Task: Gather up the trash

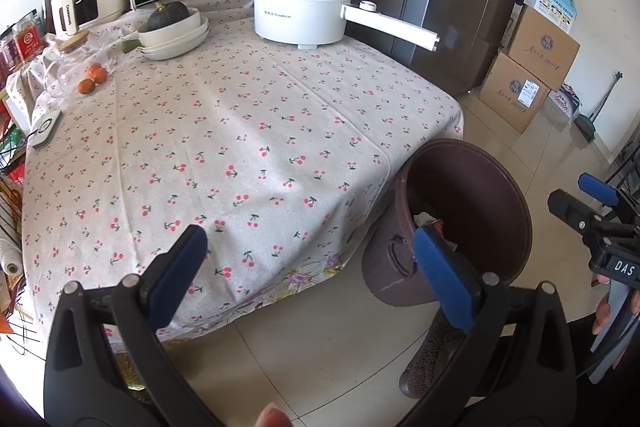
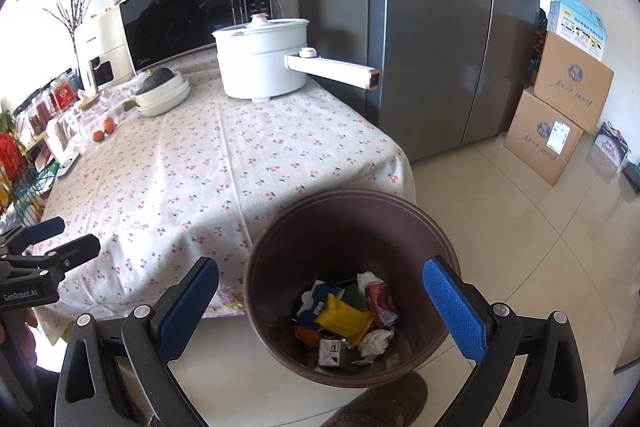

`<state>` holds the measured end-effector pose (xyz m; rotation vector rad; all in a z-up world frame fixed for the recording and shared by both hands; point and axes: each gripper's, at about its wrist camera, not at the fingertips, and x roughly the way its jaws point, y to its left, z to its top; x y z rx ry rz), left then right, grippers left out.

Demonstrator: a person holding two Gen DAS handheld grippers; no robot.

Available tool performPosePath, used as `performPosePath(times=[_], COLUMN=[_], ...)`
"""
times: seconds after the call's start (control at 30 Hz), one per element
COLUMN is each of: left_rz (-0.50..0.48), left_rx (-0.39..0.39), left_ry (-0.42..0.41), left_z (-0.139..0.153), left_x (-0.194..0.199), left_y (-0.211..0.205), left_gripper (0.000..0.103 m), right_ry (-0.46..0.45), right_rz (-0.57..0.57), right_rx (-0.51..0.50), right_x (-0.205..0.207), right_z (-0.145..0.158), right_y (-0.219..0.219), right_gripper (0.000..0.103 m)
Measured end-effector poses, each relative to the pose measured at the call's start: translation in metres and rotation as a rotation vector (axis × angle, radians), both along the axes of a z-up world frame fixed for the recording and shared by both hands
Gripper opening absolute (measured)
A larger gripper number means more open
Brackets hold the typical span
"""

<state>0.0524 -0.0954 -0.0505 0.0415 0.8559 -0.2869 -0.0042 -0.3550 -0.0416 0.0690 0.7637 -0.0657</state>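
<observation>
Cherry-print bench cloth looks clear of litter; trash sits in the bin
Left wrist view: left gripper (image 1: 310, 271) jaws wide, empty, brown bin (image 1: 472, 163) near right, contents mostly hidden. Right wrist view: right gripper (image 2: 322, 301) jaws wide, empty, above trash (image 2: 346, 319); collecting seems done, next calls for scanning the cluttered far-left edge
</observation>
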Motion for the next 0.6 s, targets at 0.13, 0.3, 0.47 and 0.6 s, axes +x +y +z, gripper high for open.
performPosePath(times=[0.13,0.3,0.47,0.6], left_rz=[0.027,0.047,0.073,0.09], left_rx=[-0.019,-0.024,-0.022,-0.024], left_ry=[-0.028,-0.037,-0.03,-0.031], left_z=[0.007,0.01,0.007,0.008], left_x=[-0.009,-0.013,-0.015,-0.019], left_y=[0.018,0.033,0.045,0.051], left_gripper=[0.102,0.102,0.102,0.102], right_ry=[-0.085,-0.102,-0.149,-0.121], right_rz=[0.012,0.082,0.105,0.096], right_rx=[-0.044,-0.03,-0.107,-0.111], right_x=[-0.01,-0.01,-0.012,-0.01], right_z=[0.014,0.02,0.023,0.024], right_y=[0.024,0.043,0.057,0.057], right_gripper=[0.103,0.103,0.103,0.103])
